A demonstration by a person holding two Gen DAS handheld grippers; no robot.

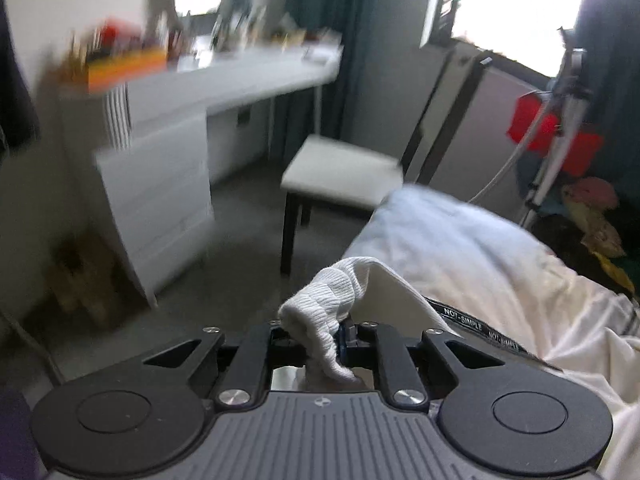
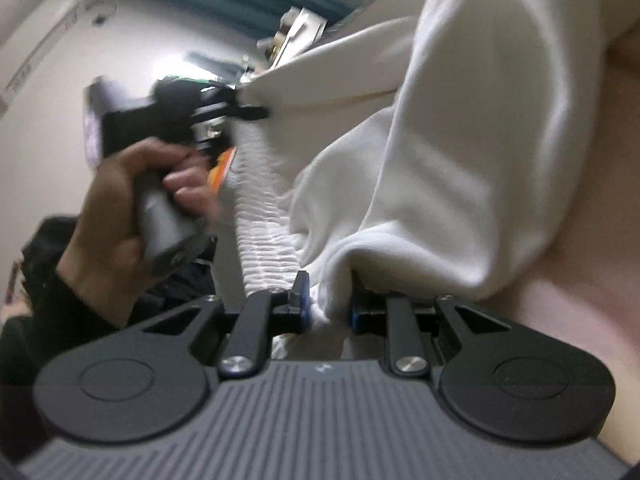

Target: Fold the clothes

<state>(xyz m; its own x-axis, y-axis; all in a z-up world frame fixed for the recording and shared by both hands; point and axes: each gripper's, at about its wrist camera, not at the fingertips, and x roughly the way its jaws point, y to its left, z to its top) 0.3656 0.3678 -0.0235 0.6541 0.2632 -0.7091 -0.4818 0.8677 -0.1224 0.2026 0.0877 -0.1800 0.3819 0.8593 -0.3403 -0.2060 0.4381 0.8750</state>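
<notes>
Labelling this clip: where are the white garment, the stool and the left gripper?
white garment [image 2: 440, 140]: right wrist view, hanging body fabric.
stool [image 1: 340, 174]: left wrist view, seat cushion.
left gripper [image 1: 316, 340]: left wrist view, between fingertips clamping the ribbed cuff.

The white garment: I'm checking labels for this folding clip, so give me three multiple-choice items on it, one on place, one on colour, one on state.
1. Which part of the white garment is in the left hand-held gripper?
A. the ribbed elastic band
B. a button
C. a zip pull

2. What colour is the stool seat beyond the bed?
A. red
B. white
C. black

3. How does the right hand-held gripper stand?
A. wide open and empty
B. shut on a fold of the garment
C. shut on a hanger

Answers:
1 A: ribbed white fabric bunches between the pads in the left wrist view.
2 B: the cushion is pale white on dark legs.
3 B: the blue pads pinch white cloth in the right wrist view.
</notes>
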